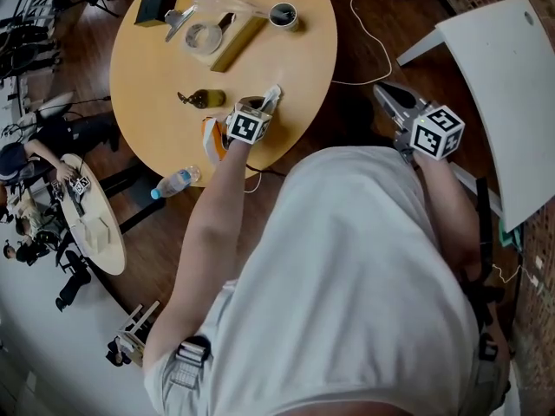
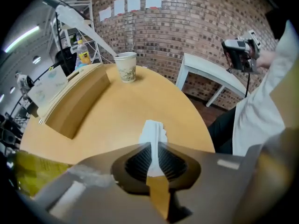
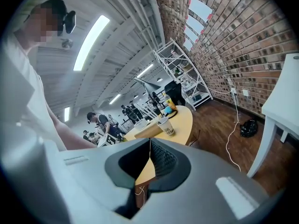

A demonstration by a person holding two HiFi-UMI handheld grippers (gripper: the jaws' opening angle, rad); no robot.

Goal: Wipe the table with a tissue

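Left gripper view shows my left gripper [image 2: 153,146] clamped on the white tissue [image 2: 153,132] over the round table's [image 2: 112,118] near edge; my right gripper [image 3: 149,143] is closed, empty, right of it.

Pinching thin, crinkled paper tissue [image 2: 153,135] between ribbed matt black pads [image 2: 173,162]; showing beyond the jaws smooth satin wooden table [image 2: 140,101], printed paper cup [image 2: 125,67].

One round counter [image 1: 303,76], one tissue [image 2: 153,133], one paper cup [image 2: 125,66], one plastic bottle [image 1: 176,182], one white table [image 1: 503,94], and two tools: the left hand-held gripper [image 2: 153,146] and the right hand-held gripper [image 1: 383,91].
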